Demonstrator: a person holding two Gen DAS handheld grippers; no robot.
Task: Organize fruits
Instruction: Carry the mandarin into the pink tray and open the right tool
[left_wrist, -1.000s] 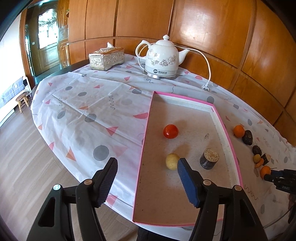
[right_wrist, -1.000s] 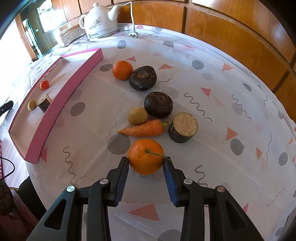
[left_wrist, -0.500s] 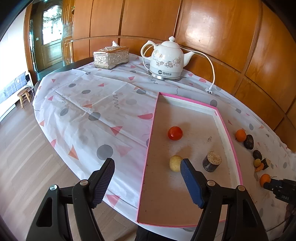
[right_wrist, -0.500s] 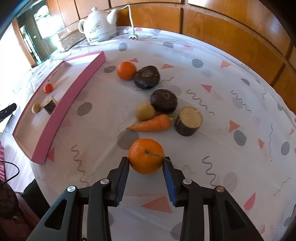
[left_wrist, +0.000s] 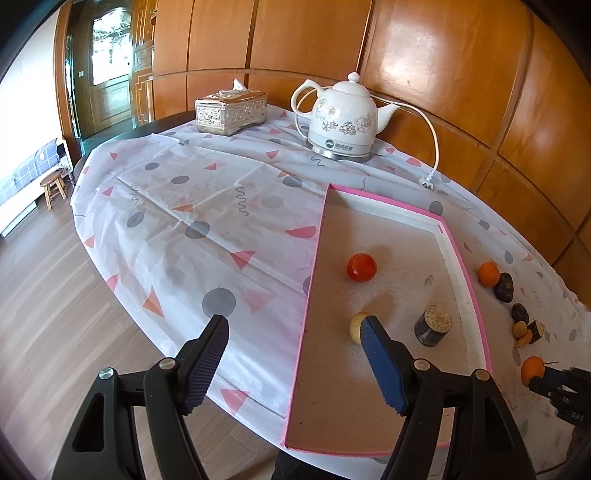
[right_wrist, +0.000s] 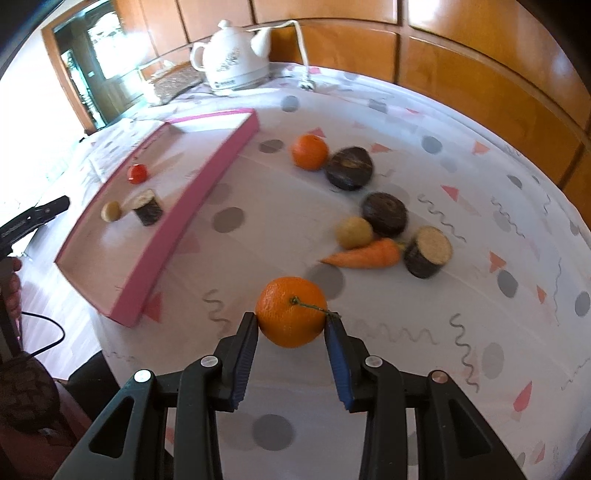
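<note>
Wood panelling runs round the room behind a table under a white tablecloth printed with grey dots and pink triangles. Nearest to me, the right gripper has its two pads pressed on either side of a stemmed orange, holding it clear above the cloth. Just past it lie a carrot, touching a small yellow fruit and a cut dark piece with a pale face; a dark round fruit sits behind them. Further on, a second orange rests against another dark fruit. Off to the left, the left gripper hangs over the near end of a pink tray with its jaws standing wide and nothing between them. Inside the tray are a yellow ball, a dark cut cylinder and, beyond them, a red tomato. At the far side stand a white kettle and a silver tissue box
</note>
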